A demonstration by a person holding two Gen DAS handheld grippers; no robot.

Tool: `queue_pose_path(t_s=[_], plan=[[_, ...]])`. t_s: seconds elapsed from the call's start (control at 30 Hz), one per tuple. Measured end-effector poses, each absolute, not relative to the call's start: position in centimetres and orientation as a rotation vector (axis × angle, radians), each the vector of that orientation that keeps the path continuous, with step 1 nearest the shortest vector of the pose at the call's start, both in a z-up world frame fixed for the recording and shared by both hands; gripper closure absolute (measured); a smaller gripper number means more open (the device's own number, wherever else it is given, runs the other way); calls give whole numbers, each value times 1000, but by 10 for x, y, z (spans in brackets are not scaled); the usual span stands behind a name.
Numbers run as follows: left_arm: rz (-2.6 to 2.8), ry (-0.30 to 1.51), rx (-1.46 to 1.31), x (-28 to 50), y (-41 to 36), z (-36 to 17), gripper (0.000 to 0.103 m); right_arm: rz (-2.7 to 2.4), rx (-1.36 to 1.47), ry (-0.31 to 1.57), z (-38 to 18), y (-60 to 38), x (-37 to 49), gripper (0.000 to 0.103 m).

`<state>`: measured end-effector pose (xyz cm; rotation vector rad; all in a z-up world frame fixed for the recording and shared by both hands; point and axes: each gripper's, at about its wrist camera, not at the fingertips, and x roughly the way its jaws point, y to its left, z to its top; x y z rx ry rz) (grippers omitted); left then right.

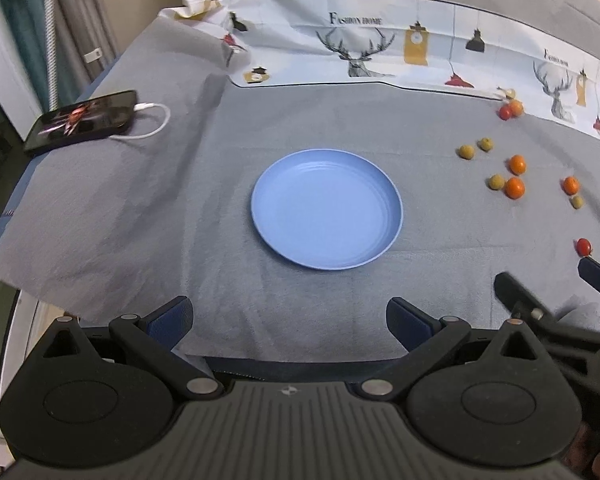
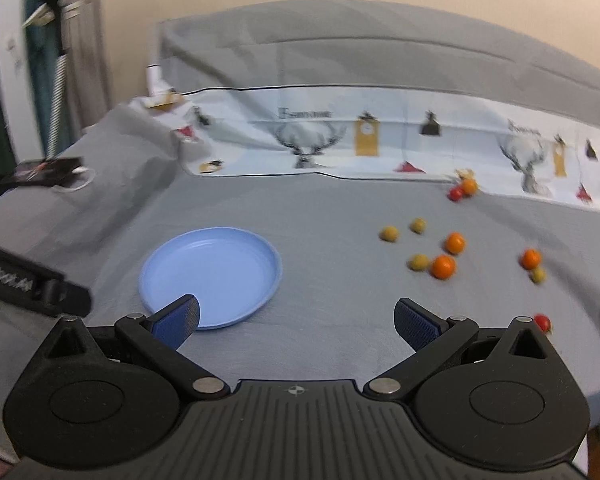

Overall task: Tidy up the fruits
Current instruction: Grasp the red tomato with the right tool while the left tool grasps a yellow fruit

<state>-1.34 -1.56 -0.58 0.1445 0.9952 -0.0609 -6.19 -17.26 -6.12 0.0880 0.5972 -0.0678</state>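
Blue plate (image 1: 326, 209) sits bare on the grey cloth (image 1: 140, 208), straight ahead of my left gripper (image 1: 290, 322). Left jaws spread wide, holding nothing. Fruits scattered right of the plate, well apart from it: orange ones (image 1: 515, 187), yellow-green ones (image 1: 466, 152), a red one (image 1: 583, 247) nearest my right gripper (image 2: 296, 322). Right jaws also wide open and unloaded; its left finger (image 2: 178, 320) overlaps the plate's near rim in view. Phone (image 1: 82, 120) on its cable lies far left of the plate.
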Motion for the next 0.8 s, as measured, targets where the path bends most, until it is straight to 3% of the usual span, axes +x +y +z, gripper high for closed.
queue_pose_path(t_s=[0.37, 0.8], plan=[[-203, 1046, 199, 47, -107, -33, 0, -527, 455, 691, -125, -320, -29, 0], [-380, 1072, 434, 174, -292, -128, 0, -864, 520, 762, -218, -431, 45, 0]])
